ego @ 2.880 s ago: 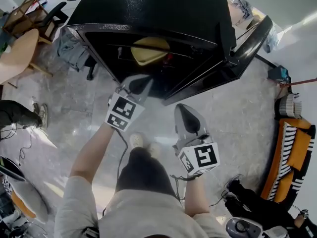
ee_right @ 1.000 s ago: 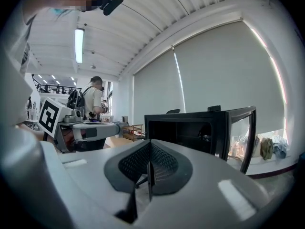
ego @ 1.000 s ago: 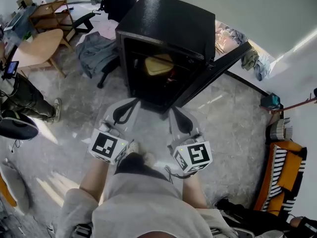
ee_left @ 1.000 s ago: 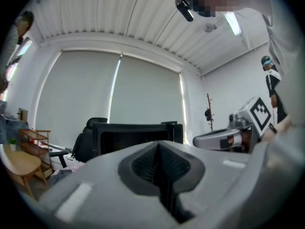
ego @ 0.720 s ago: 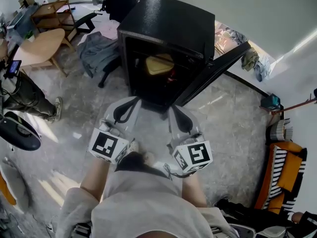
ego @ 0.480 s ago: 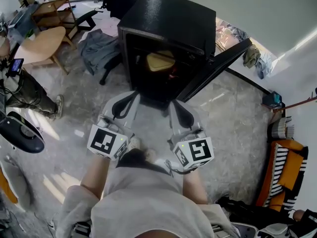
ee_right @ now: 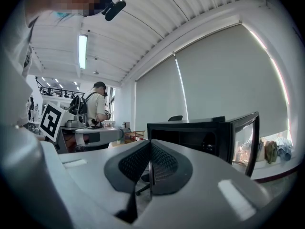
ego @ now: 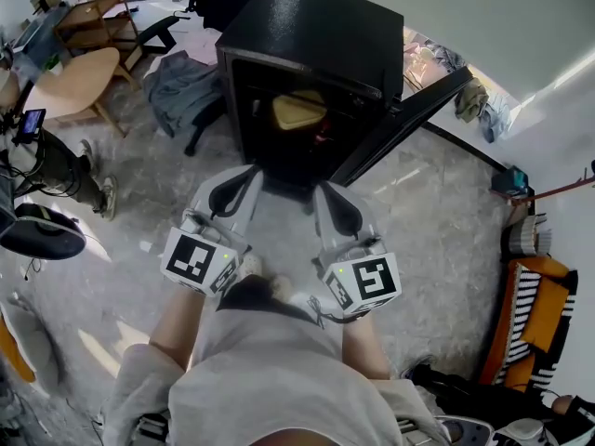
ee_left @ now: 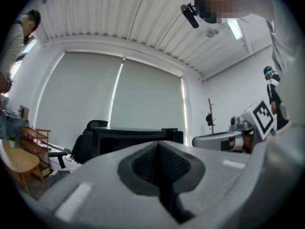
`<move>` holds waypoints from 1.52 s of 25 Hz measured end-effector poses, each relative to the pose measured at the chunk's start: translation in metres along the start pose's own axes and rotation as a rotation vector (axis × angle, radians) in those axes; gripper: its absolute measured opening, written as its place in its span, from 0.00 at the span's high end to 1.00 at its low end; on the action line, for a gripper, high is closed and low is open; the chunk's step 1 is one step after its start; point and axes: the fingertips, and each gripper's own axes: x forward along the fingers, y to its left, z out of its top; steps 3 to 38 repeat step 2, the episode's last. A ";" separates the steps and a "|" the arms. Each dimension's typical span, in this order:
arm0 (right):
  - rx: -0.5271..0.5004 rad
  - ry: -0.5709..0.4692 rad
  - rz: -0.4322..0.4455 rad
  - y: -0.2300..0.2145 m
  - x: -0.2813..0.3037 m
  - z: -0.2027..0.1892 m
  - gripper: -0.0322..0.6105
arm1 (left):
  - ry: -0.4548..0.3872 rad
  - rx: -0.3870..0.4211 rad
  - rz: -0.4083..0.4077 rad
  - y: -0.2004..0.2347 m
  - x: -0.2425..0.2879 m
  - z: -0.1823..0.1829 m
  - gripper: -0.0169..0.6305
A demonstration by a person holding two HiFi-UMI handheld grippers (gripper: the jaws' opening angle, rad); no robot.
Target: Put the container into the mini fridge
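The black mini fridge stands on the floor ahead of me, its door swung open to the right. On a shelf inside lies the yellow container, apart from both grippers. My left gripper and right gripper hover side by side just in front of the fridge opening. Both are shut and hold nothing. The left gripper view shows its jaws pressed together, the fridge beyond them. In the right gripper view the jaws are likewise shut, facing the fridge and its door.
Grey clothing and an office chair lie left of the fridge. A round wooden table and a person's leg are at far left. An orange striped object sits at right. Another person stands in the background.
Nearly three seconds ago the left gripper was at the fridge opening; it has since drawn back beside the right one. Over the last second both grippers have stayed about where they were.
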 end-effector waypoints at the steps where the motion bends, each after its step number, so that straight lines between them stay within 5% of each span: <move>1: 0.000 -0.001 0.000 0.000 0.000 0.000 0.95 | -0.001 0.003 -0.007 -0.001 0.000 0.000 0.97; 38: -0.001 -0.002 0.000 0.000 0.000 0.000 0.95 | -0.002 0.006 -0.014 -0.002 0.001 0.000 0.97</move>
